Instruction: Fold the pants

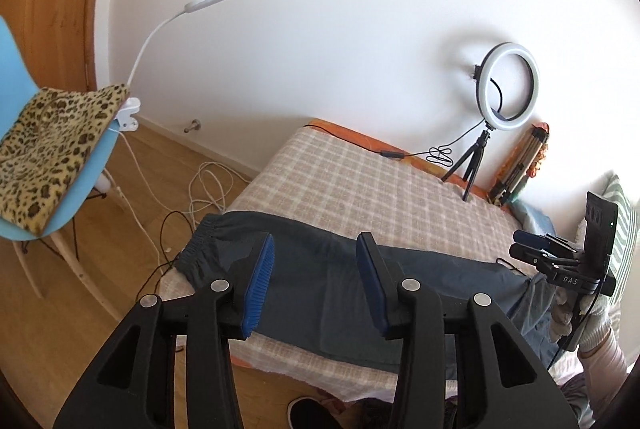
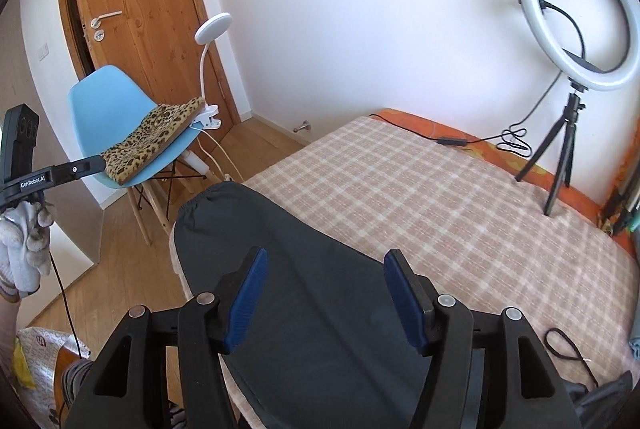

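Observation:
Dark grey pants point(image 1: 320, 277) lie flat along the near edge of the checked bed point(image 1: 360, 181), waistband at the left end. They also show in the right wrist view point(image 2: 304, 269). My left gripper point(image 1: 316, 249) is open and empty, hovering above the pants near the waist. My right gripper point(image 2: 324, 269) is open and empty above the pants' middle. The right gripper also appears at the right in the left wrist view point(image 1: 560, 257), near the leg end. The left gripper's body appears at the far left in the right wrist view point(image 2: 52, 173).
A ring light on a tripod point(image 2: 576, 29) stands at the bed's far right, its cable point(image 2: 452, 140) along the wall edge. A blue chair point(image 2: 120, 125) with a leopard cushion and clip lamp stands left of the bed. Cables point(image 1: 208, 189) lie on the wooden floor. A black cord point(image 2: 568, 349) lies on the bed.

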Motion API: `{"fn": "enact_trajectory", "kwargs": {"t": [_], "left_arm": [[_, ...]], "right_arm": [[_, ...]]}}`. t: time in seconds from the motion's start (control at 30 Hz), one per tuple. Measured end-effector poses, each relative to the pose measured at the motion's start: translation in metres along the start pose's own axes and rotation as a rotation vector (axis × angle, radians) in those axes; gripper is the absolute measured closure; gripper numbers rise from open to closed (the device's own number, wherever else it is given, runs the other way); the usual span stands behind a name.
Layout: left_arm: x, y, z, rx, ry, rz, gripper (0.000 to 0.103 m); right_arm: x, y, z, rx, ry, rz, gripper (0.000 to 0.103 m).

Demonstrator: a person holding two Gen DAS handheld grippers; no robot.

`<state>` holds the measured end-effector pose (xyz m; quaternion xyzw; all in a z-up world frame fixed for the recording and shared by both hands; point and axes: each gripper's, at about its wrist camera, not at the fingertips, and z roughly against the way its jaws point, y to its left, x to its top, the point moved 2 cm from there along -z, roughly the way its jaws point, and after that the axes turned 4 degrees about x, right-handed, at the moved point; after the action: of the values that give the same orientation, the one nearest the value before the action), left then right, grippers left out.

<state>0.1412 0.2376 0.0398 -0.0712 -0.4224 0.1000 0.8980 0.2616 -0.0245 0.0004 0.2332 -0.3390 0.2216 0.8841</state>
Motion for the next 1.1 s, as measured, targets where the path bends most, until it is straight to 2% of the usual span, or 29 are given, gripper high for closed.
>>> {"fn": "enact_trajectory", "kwargs": {"t": [0.17, 0.3, 0.67, 0.9, 1.0, 1.1], "left_arm": [[0.009, -0.057, 0.007, -0.086, 0.021, -0.088, 0.062], [0.000, -0.110, -0.004, -0.173, 0.052, -0.147, 0.062], [-0.058, -0.275, -0.087, -0.425, 0.247, -0.282, 0.061], [-0.088, -0.373, -0.131, -0.573, 0.383, -0.362, 0.046], [-0.098, -0.409, -0.157, -0.595, 0.435, -0.382, 0.043], [-0.109, -0.440, -0.187, -0.617, 0.505, -0.387, 0.042]], "right_arm": [[-0.038, -0.048, 0.058, -0.113, -0.023, -0.058, 0.040], [-0.071, -0.087, 0.097, -0.177, -0.039, -0.139, 0.039], [-0.173, -0.182, 0.195, -0.403, -0.056, -0.349, 0.039], [-0.252, -0.234, 0.242, -0.514, -0.053, -0.548, 0.039], [-0.284, -0.250, 0.253, -0.560, -0.045, -0.622, 0.039], [-0.313, -0.263, 0.259, -0.557, -0.046, -0.699, 0.039]]}}
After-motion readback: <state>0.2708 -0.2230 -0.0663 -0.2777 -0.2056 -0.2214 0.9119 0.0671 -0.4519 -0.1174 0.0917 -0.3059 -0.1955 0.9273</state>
